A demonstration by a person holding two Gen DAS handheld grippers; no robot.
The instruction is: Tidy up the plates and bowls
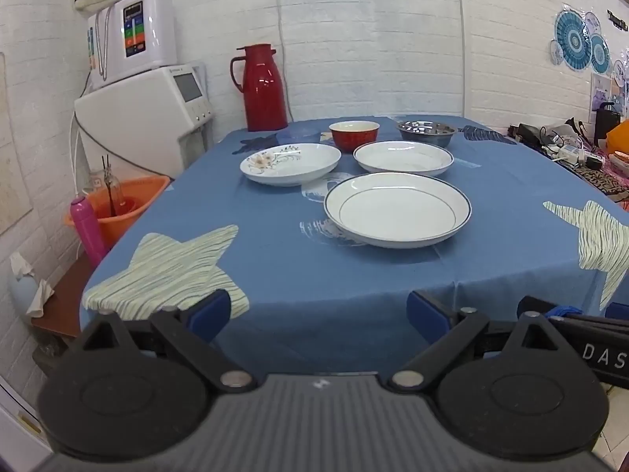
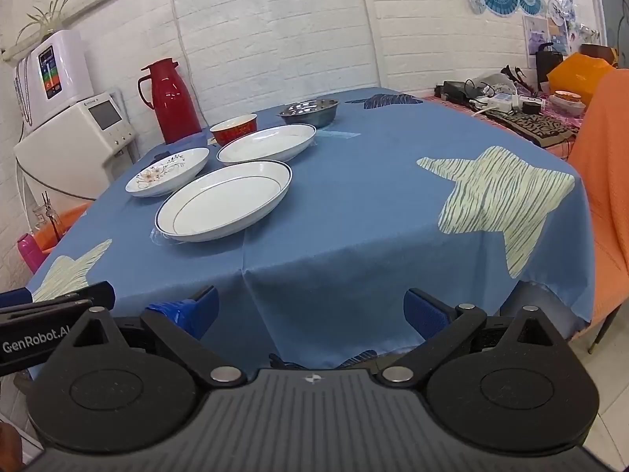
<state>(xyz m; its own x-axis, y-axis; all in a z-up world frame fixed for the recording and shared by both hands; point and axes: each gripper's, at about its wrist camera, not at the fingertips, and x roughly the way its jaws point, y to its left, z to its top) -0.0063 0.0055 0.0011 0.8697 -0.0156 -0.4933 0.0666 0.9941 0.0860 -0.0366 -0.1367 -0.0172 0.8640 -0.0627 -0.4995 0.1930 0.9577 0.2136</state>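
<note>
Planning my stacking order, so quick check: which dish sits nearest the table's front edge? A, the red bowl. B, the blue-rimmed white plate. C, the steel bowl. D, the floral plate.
B: the blue-rimmed white plate lies closest to the front edge, ahead of the floral plate, red bowl and steel bowl.

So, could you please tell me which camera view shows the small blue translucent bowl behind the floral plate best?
The left wrist view: the blue translucent bowl is visible there between the red thermos jug and the red bowl. In the right wrist view I cannot make it out.
</note>
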